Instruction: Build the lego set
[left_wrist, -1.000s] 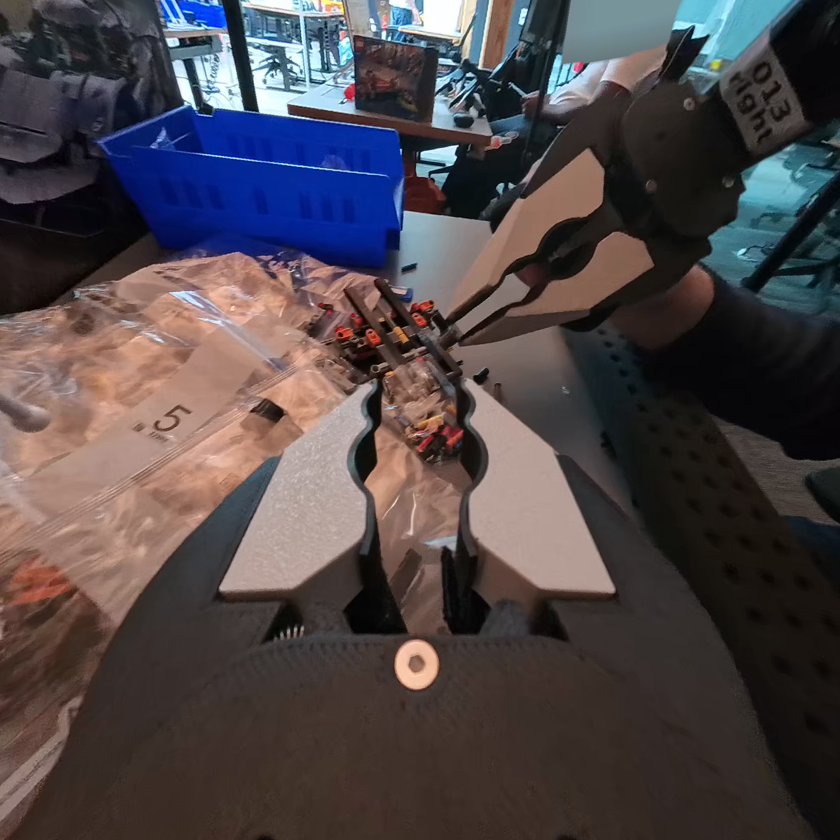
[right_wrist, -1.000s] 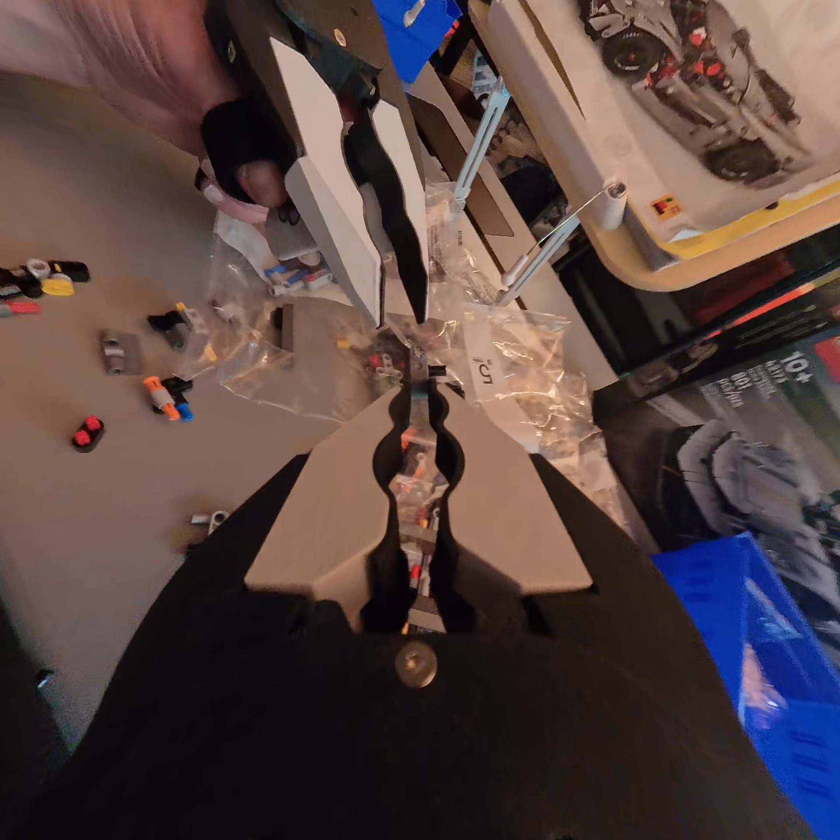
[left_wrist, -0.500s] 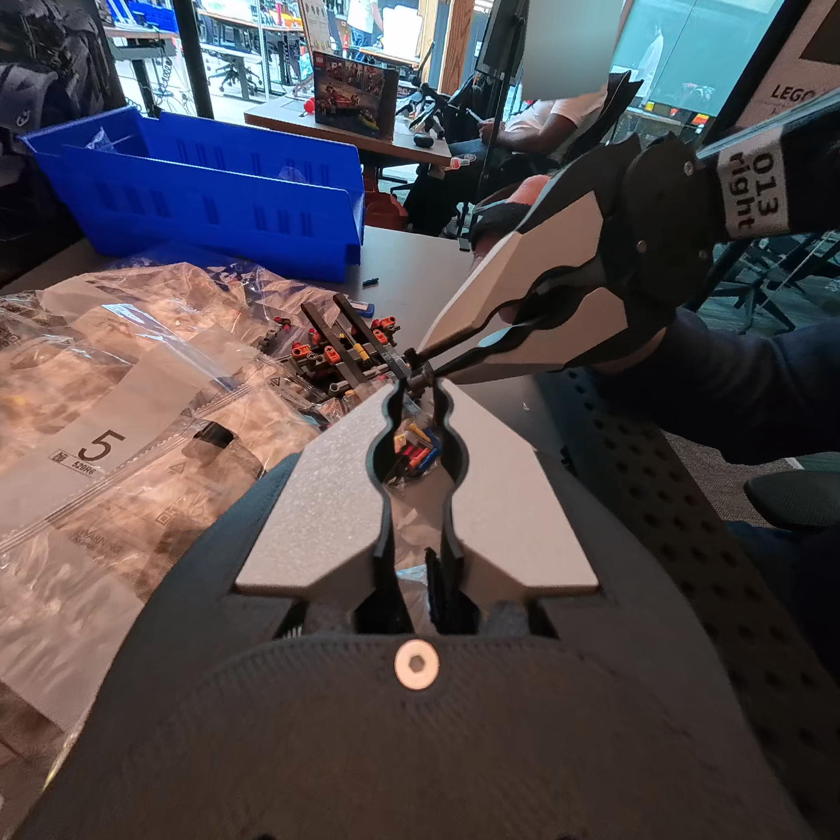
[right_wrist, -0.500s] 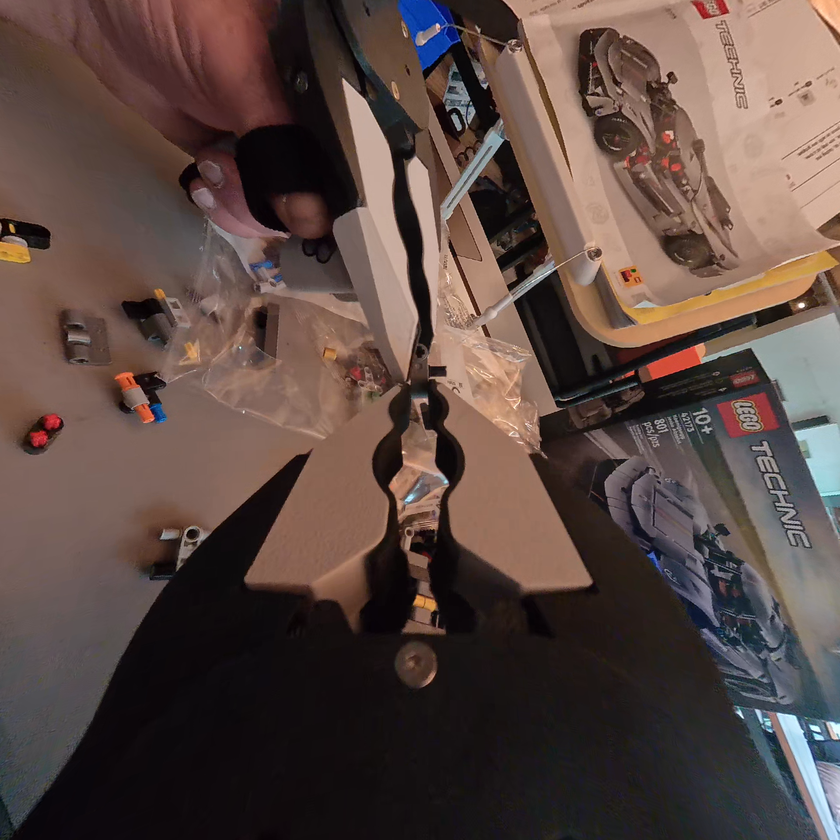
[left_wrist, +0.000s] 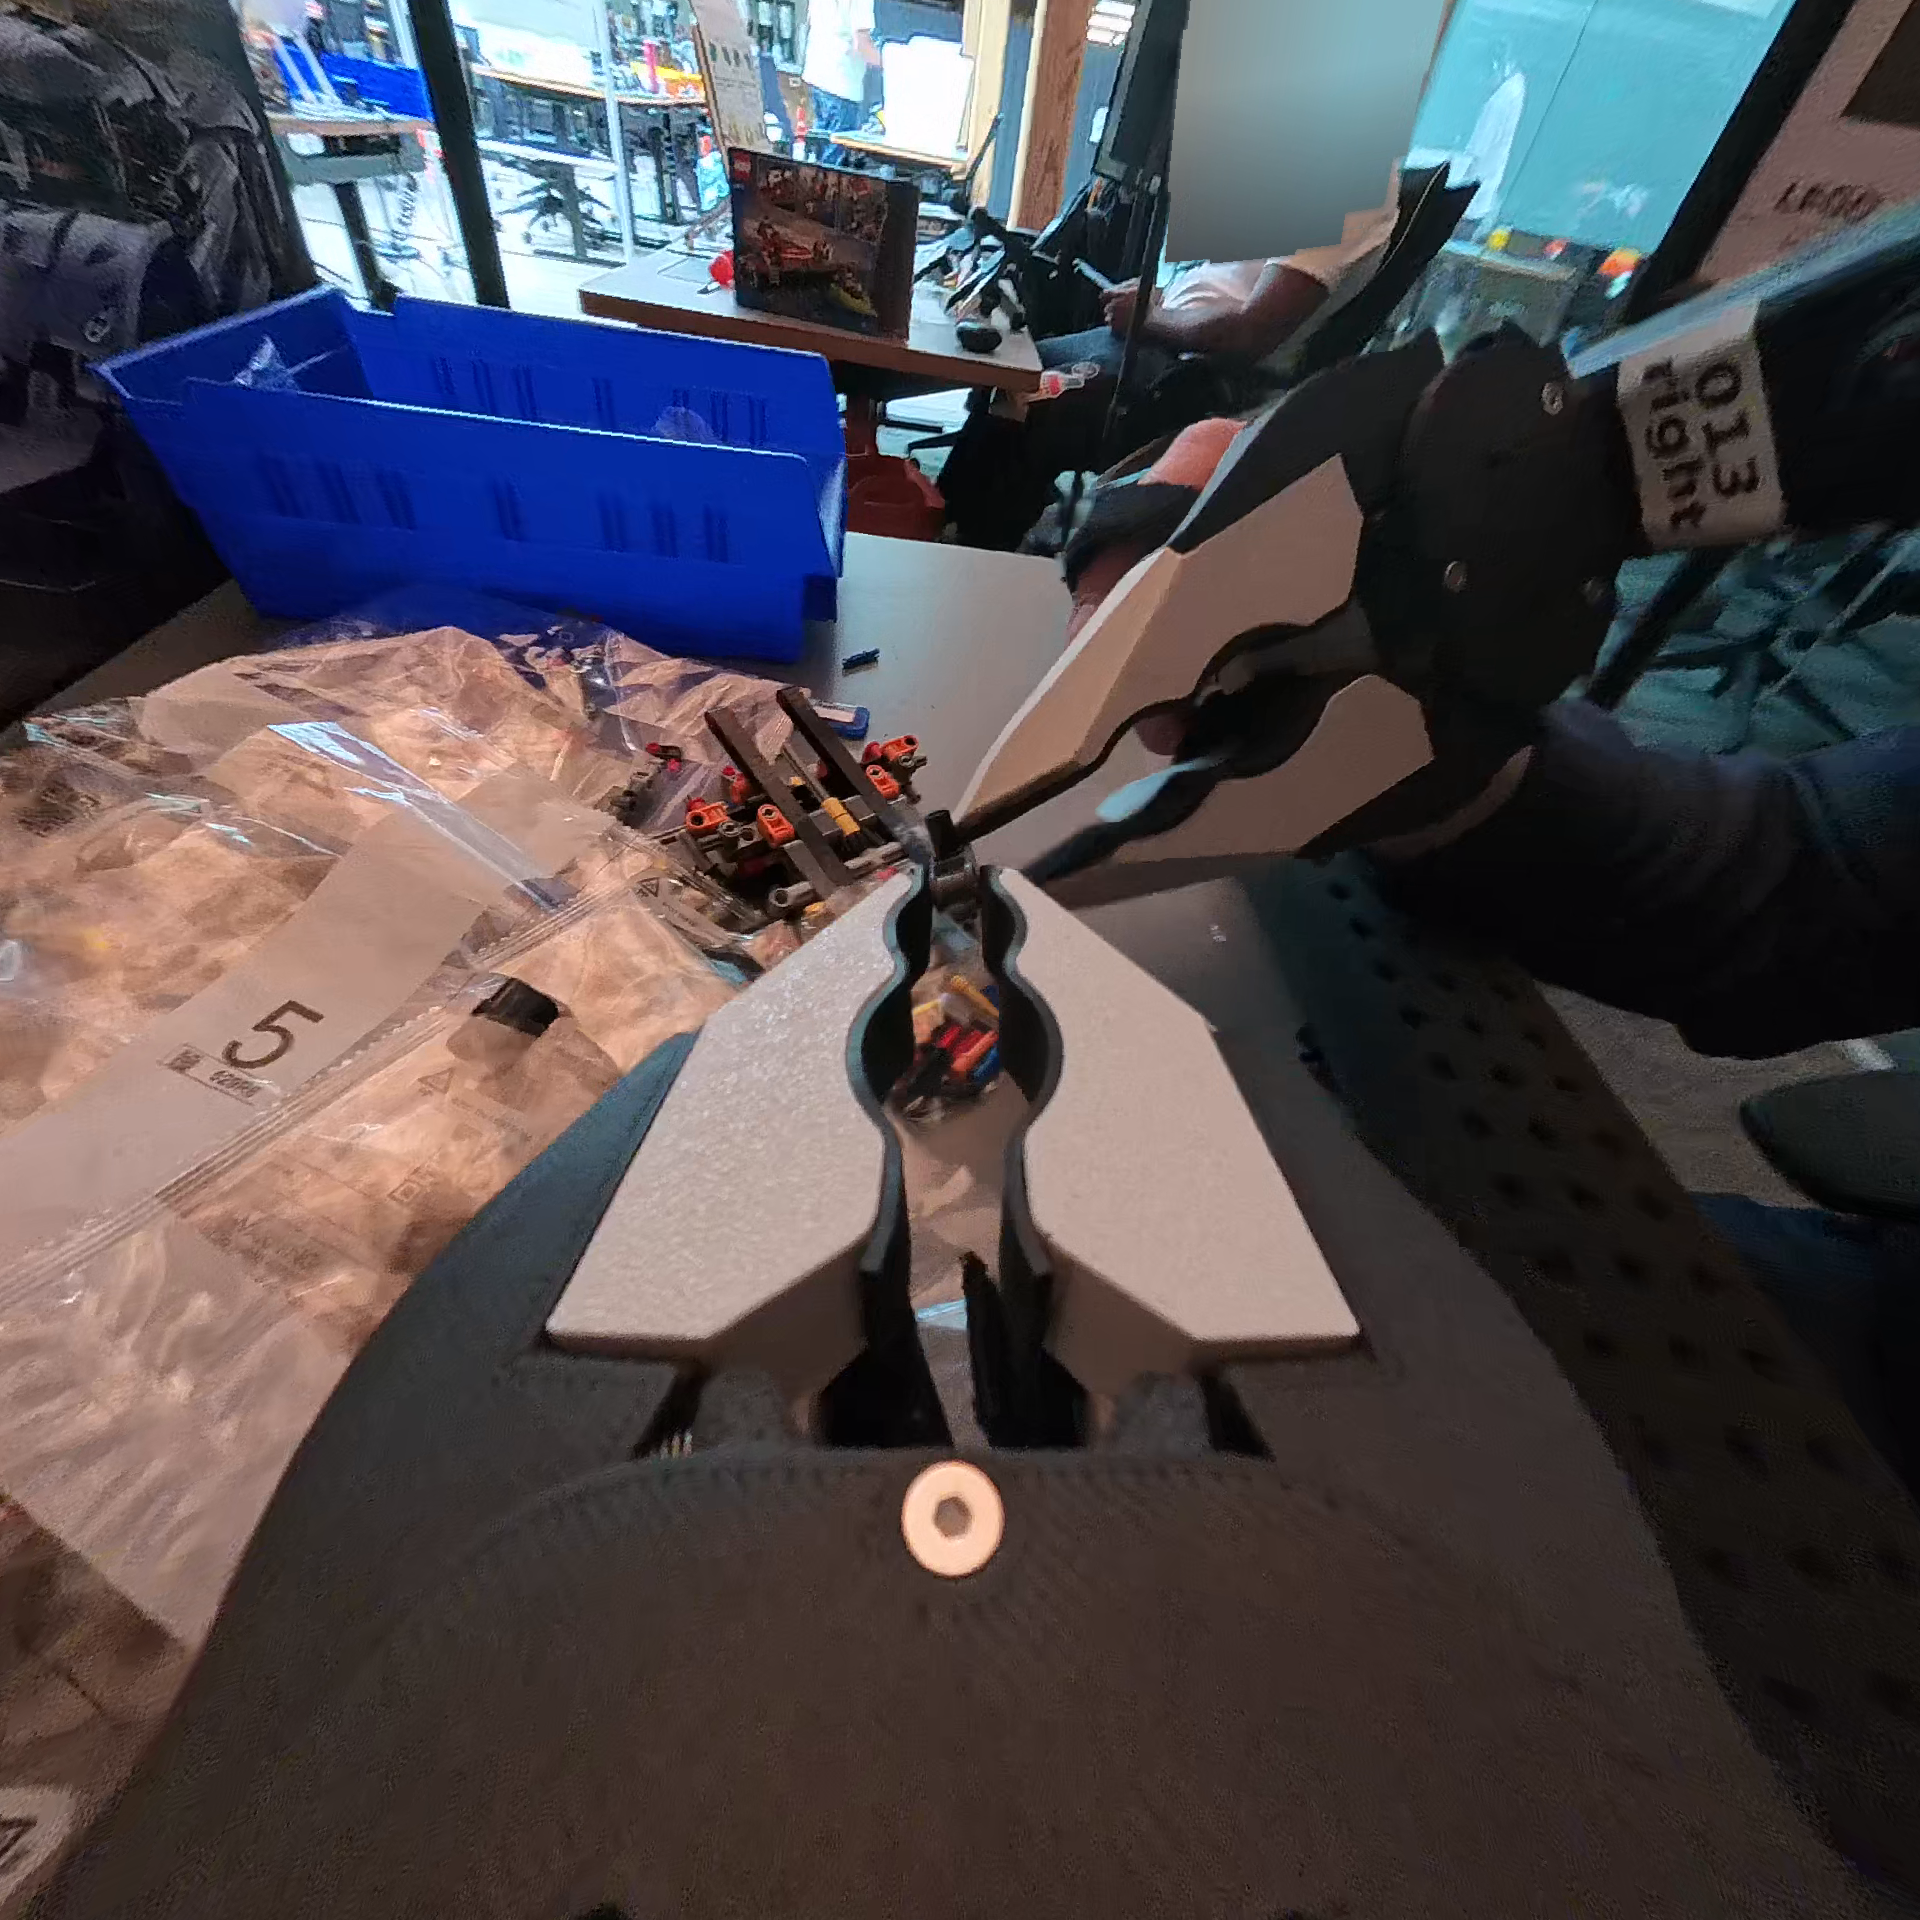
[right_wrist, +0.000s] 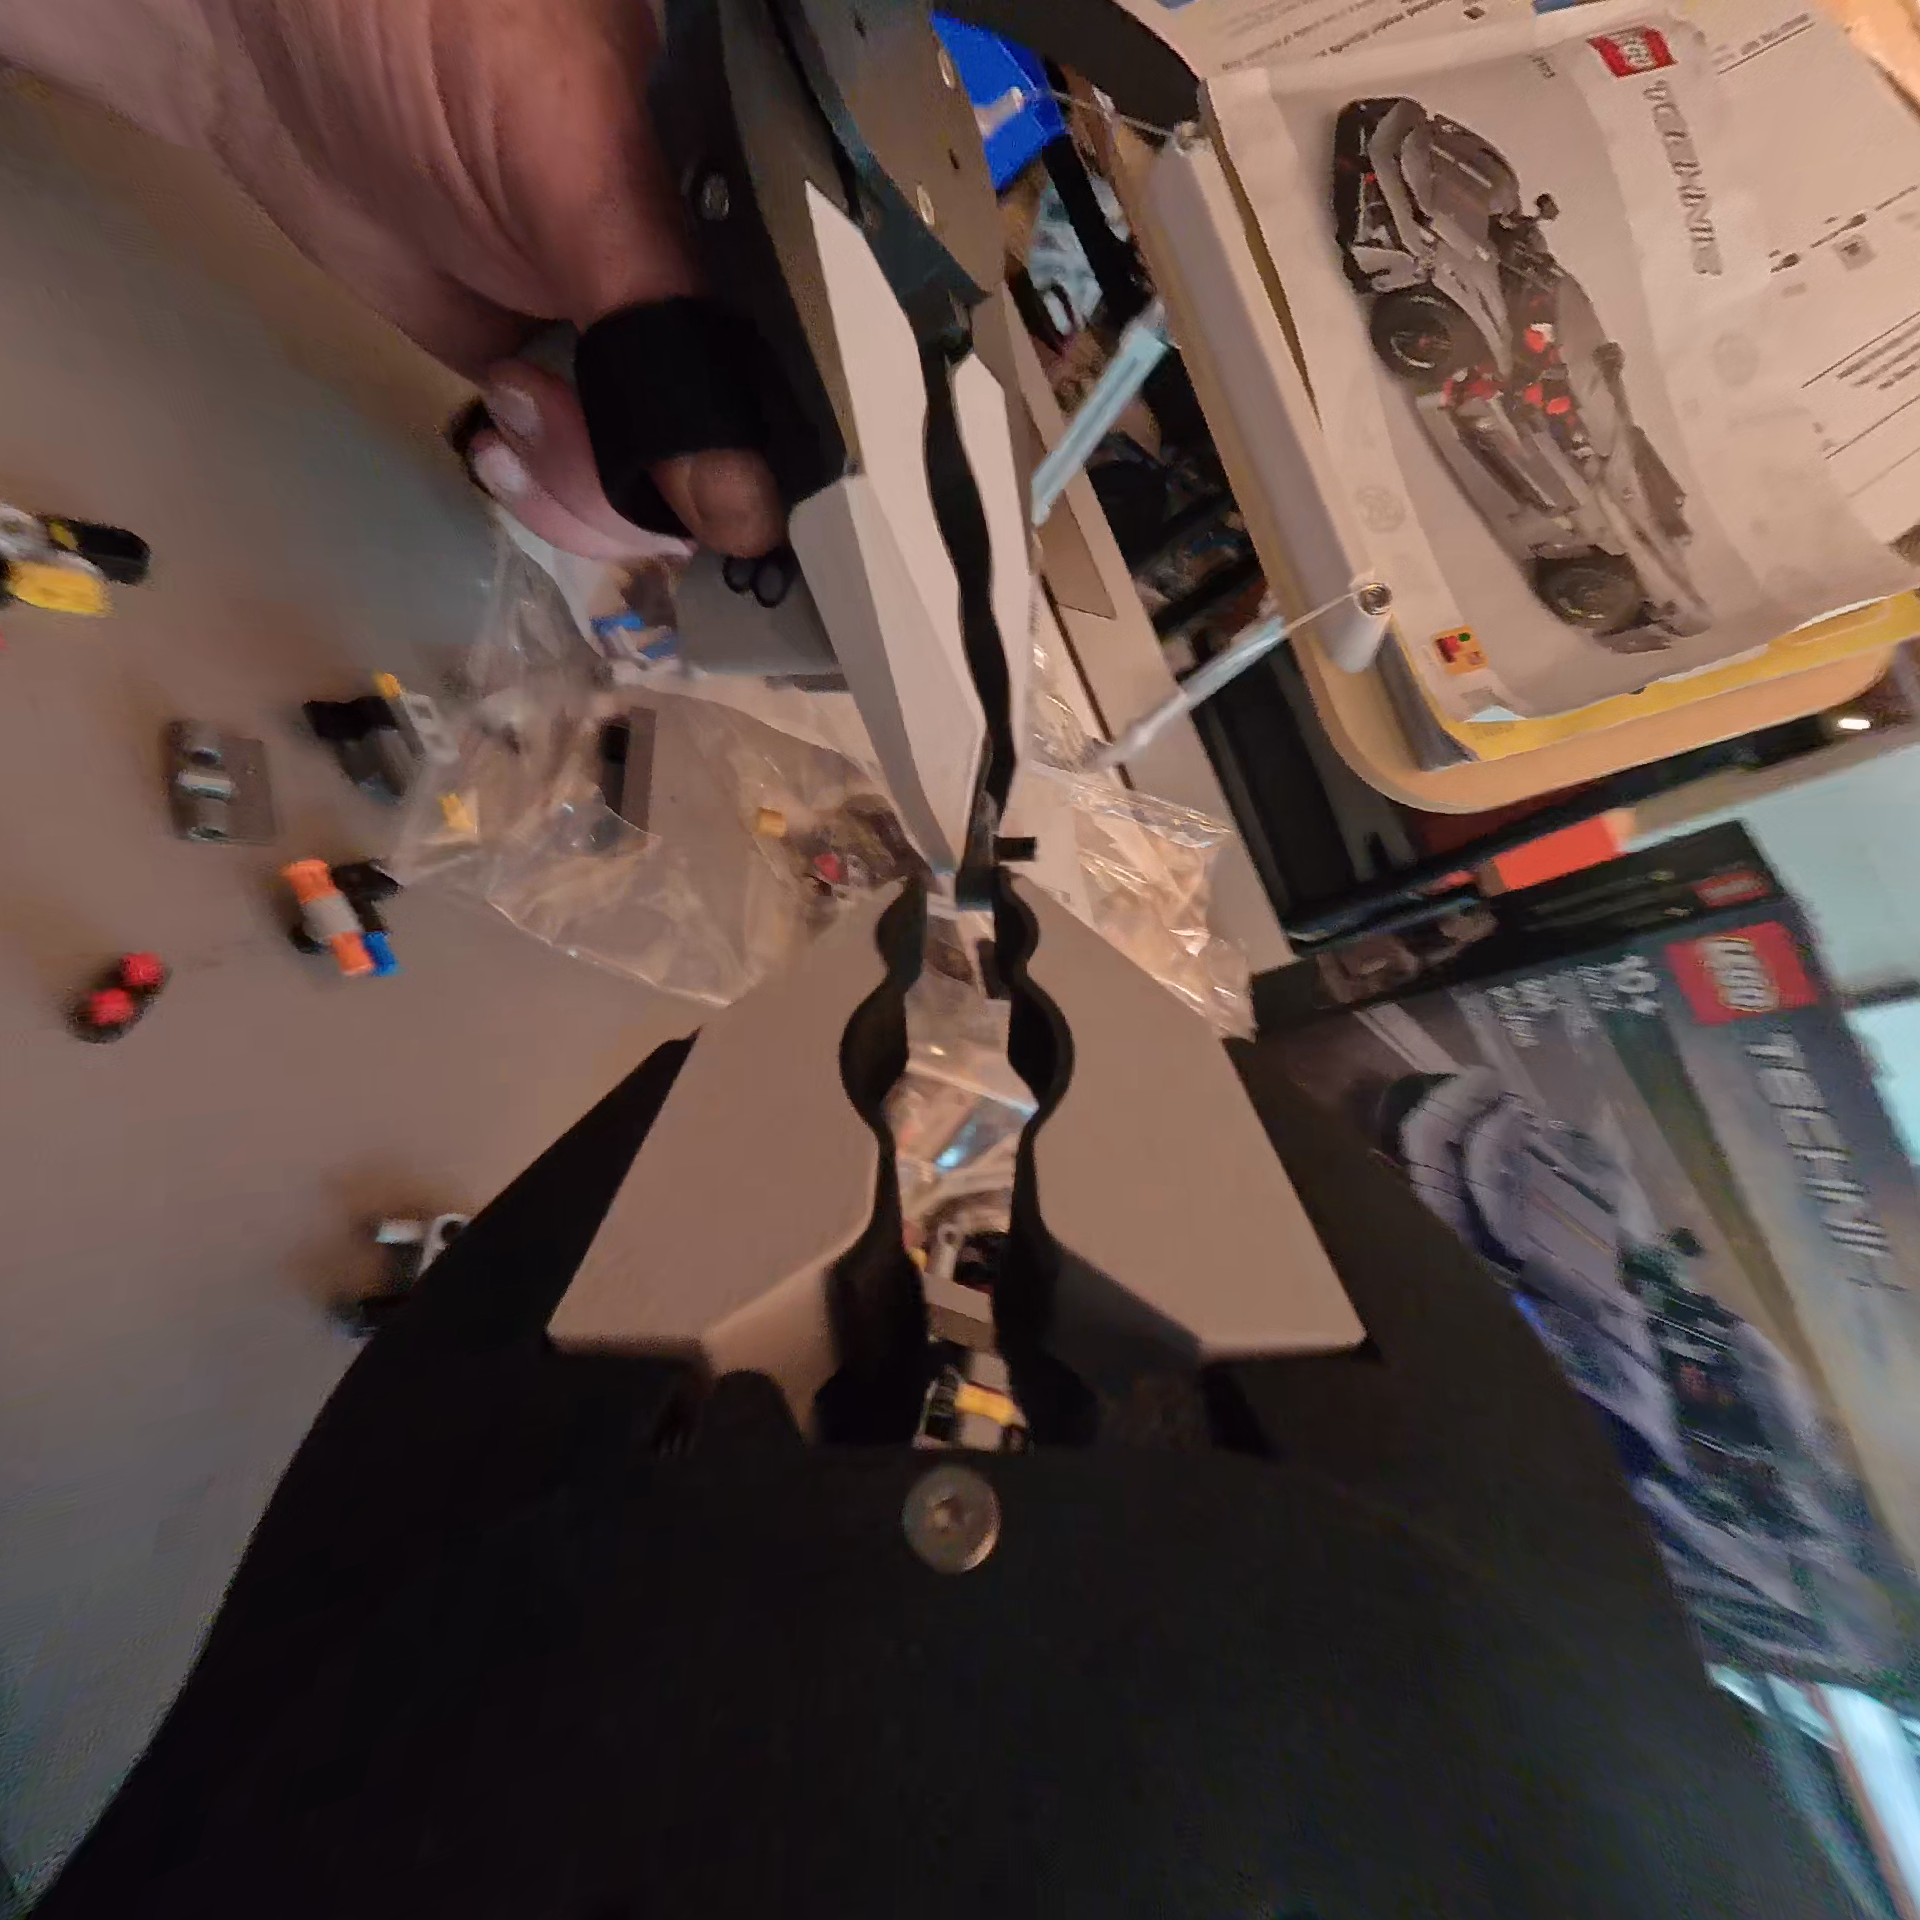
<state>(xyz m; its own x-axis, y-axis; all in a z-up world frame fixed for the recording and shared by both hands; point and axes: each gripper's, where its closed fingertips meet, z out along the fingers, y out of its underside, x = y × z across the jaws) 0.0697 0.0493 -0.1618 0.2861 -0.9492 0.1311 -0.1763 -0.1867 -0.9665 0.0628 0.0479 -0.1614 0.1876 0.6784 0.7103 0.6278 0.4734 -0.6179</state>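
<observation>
Black small connector piece (left_wrist: 951, 868) pinched at left gripper (left_wrist: 951, 883) tips, above table's middle | right gripper (left_wrist: 997, 847) parted, tips beside it | advice: close squarely, pull straight, avoid twisting.

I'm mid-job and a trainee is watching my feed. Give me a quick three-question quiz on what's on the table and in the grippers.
1. True or false: the blue bin stands on the table beyond the plastic bags.
2. The left gripper pinches: A a small dark piece, B a plastic bag, C nothing?
3. Fill in: the instruction booklet cover pictures a ___.
Key: 1 true; 2 A; 3 car.
</observation>
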